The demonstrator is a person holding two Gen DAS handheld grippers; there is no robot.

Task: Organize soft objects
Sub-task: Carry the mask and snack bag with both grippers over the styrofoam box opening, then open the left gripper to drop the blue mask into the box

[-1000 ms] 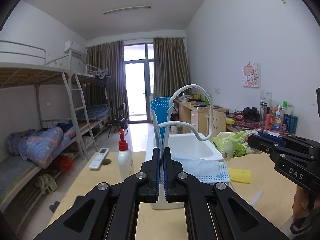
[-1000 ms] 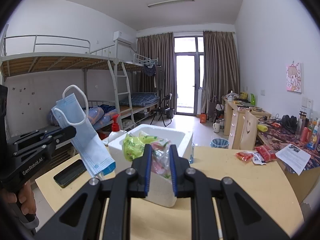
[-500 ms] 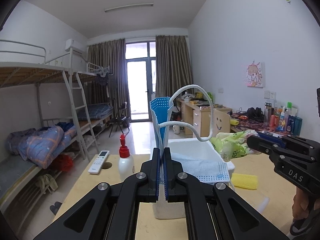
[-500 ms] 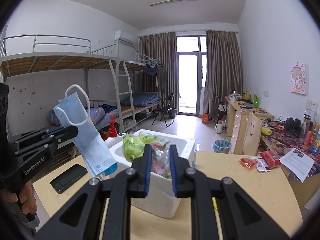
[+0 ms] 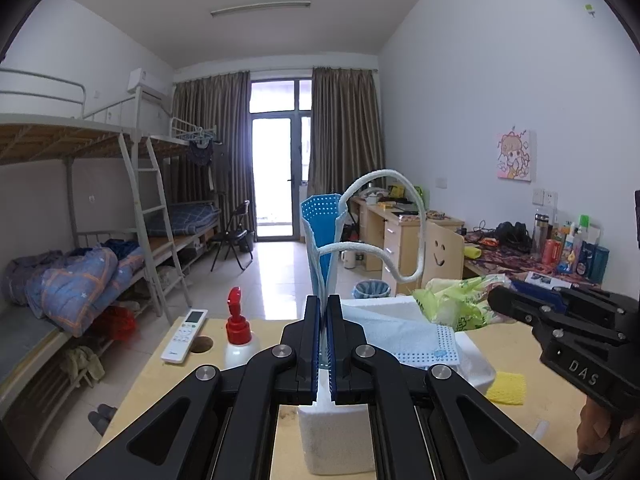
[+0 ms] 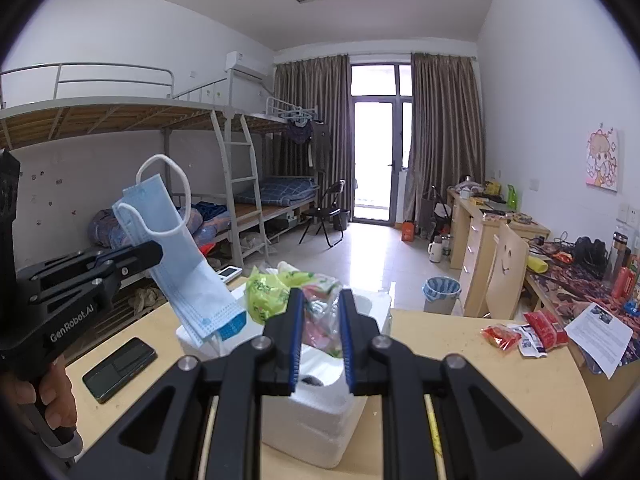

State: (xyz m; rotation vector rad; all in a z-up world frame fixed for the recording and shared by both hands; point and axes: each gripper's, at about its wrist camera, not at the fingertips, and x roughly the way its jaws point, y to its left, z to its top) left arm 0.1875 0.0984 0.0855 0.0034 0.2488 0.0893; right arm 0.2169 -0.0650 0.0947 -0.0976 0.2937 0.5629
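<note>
My left gripper (image 5: pixel 320 312) is shut on a blue face mask (image 5: pixel 320 236) with white ear loops, held up above a white foam box (image 5: pixel 332 444). The mask's lower end drapes over the box rim. From the right wrist view the mask (image 6: pixel 180 256) hangs from the left gripper (image 6: pixel 152 254) over the foam box (image 6: pixel 316 416). My right gripper (image 6: pixel 320 304) is shut on a crumpled green and clear plastic bag (image 6: pixel 288 292), held over the box. The bag also shows in the left wrist view (image 5: pixel 456 300), at the tip of the right gripper (image 5: pixel 494 300).
On the wooden table (image 6: pixel 500 392): a red-capped bottle (image 5: pixel 239 332), a white remote (image 5: pixel 185 335), a yellow sponge (image 5: pixel 507 388), a black phone (image 6: pixel 119 368), red snack packets (image 6: pixel 524 330). Bunk beds at left, desks and a chair at right.
Both grippers have lifted a little with their loads, so the foam box sits lower in both views. The grips are unchanged.
</note>
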